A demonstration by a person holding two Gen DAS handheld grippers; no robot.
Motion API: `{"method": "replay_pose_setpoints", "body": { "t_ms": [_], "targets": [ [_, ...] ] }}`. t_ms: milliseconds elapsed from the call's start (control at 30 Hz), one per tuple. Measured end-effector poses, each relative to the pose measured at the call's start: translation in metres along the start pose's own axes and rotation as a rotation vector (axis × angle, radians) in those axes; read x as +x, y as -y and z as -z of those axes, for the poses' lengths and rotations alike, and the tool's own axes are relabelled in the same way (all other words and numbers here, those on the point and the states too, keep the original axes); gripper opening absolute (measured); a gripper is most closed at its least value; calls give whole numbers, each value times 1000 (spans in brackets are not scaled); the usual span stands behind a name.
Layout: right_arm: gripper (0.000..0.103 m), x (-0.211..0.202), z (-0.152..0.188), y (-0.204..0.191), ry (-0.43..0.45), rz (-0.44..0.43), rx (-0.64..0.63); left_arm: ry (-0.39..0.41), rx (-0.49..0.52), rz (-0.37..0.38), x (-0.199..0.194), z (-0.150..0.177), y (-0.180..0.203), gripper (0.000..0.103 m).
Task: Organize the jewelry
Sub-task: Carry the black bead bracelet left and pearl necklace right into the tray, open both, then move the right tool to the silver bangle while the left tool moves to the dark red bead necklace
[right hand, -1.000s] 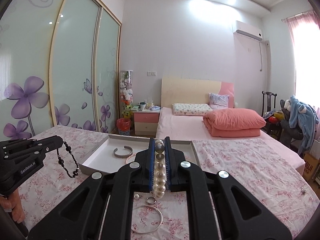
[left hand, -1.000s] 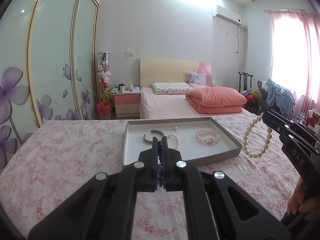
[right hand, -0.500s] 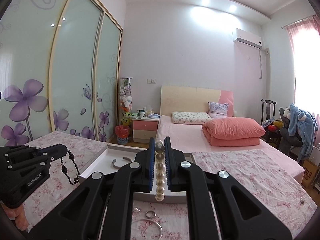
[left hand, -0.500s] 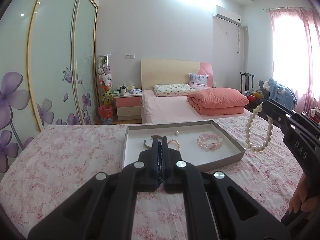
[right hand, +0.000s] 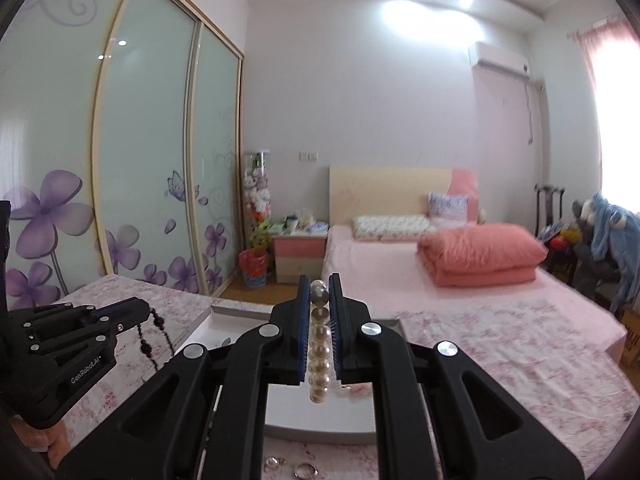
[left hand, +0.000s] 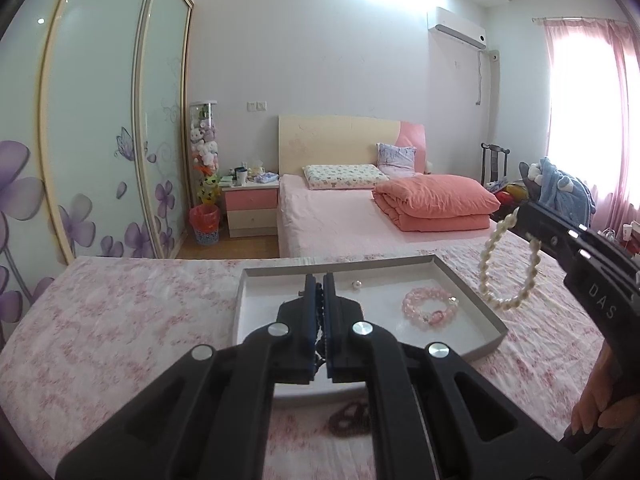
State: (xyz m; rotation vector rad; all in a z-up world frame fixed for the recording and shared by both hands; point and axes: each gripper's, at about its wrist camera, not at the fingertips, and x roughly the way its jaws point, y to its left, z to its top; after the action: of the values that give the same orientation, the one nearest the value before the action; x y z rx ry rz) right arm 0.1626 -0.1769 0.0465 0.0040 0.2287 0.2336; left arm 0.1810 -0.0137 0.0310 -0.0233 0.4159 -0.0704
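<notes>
I have both grippers loaded at once, so one pass fills the tray [left hand: 476, 286]. My left gripper [left hand: 319, 286] is clenched on a dark bead string [right hand: 154, 334], its loop hanging free over the tray's near left part. My right gripper [right hand: 320, 300] pinches the pearl bracelet [left hand: 508, 264] along its strand (a lengthwise grip should keep the beads from rolling out), held just off the tray's right rim. A pink bracelet [left hand: 430, 308] and a loose pearl [left hand: 355, 285] already lie inside. Rings [right hand: 306, 470] wait on the cloth [left hand: 120, 320].
</notes>
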Motion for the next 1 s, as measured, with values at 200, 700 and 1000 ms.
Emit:
{"method": "replay_pose_setpoints", "body": {
  "t_ms": [200,700,1000],
  "targets": [
    [10,43,7,10,-92,-22,50,-61,-31,8,45,-4,-8,5],
    [26,101,29,13,-257,-27,79,-175,-83,17,111,7,-18,12],
    [40,88,27,26,-235,6,103,-164,-148,-26,101,5,-41,23]
  ]
}}
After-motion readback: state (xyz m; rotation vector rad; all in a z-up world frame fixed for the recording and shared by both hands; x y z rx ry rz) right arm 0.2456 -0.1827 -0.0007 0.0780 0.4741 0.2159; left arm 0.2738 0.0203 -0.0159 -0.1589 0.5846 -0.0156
